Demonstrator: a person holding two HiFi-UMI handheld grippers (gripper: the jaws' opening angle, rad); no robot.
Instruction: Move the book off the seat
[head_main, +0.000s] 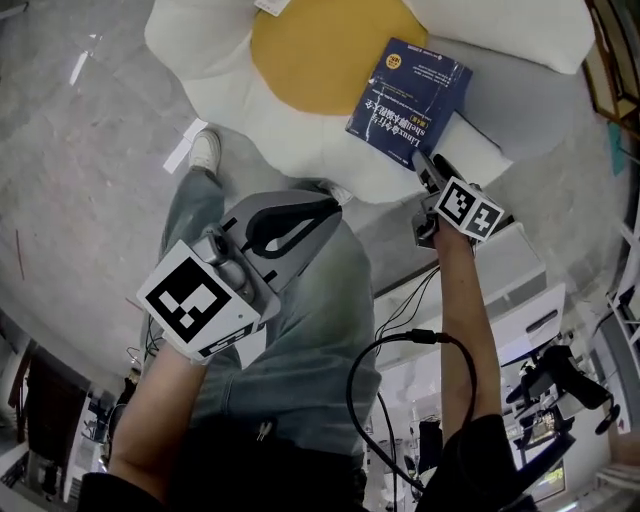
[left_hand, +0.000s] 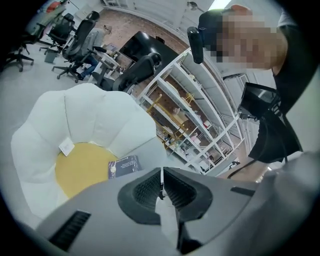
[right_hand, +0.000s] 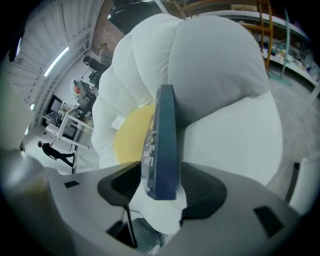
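Note:
A dark blue book (head_main: 410, 92) lies on the flower-shaped seat, half on its yellow centre (head_main: 310, 50) and half on a white petal (head_main: 300, 130). My right gripper (head_main: 426, 163) points down at the book's near corner. In the right gripper view the book (right_hand: 162, 125) stands edge-on between the jaws of that gripper (right_hand: 157, 189); a gap shows beside the left pad, so it is open. My left gripper (head_main: 330, 206) hangs over the person's jeans, apart from the seat. In its own view the left gripper (left_hand: 161, 186) is shut on nothing, and the book (left_hand: 124, 166) lies beyond it.
The person's leg and white shoe (head_main: 205, 150) stand against the seat's near edge. A white cabinet (head_main: 520, 290) and a black cable (head_main: 400, 340) are at the right. Office chairs (left_hand: 75, 40) and metal shelving (left_hand: 200, 115) stand behind the seat on the grey floor.

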